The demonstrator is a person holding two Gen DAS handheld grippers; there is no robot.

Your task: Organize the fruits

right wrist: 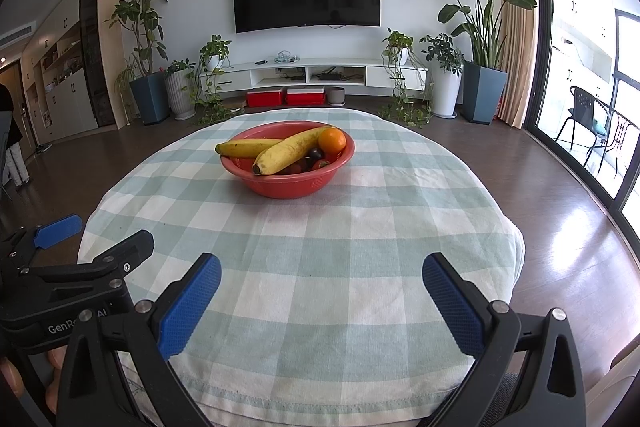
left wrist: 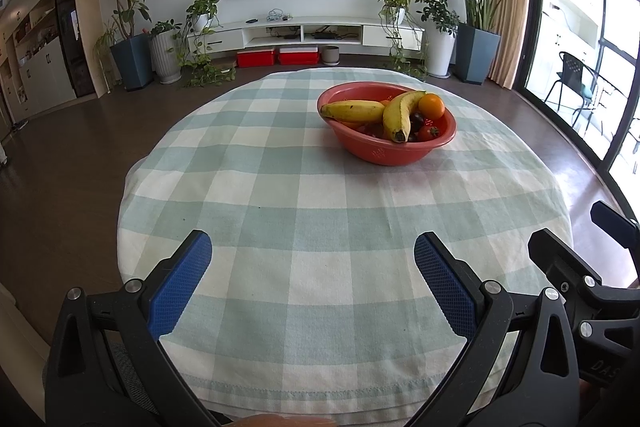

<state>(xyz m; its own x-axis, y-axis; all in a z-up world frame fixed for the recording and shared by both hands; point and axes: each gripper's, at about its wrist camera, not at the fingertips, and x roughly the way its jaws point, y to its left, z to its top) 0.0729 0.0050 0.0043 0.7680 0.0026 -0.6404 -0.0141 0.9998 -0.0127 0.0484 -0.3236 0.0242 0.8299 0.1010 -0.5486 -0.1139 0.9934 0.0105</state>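
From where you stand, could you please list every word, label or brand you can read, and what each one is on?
"GenR... AI": white print on the black body of the left claw, seen from the right wrist; the middle letters are hidden.
"DAS": partial print on the right claw, cut off at the frame edge.
Embossed mark on the red bowl: too small to read.
Nothing else is legible.

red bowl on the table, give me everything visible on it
The red bowl is round with a rolled rim, looks like plastic, with a faint embossed mark low on its near wall. It stands upright on the checked tablecloth, past the middle. Inside lie two bananas, crossing and overhanging the rim, an orange and small red and dark fruits. Neither gripper touches it.
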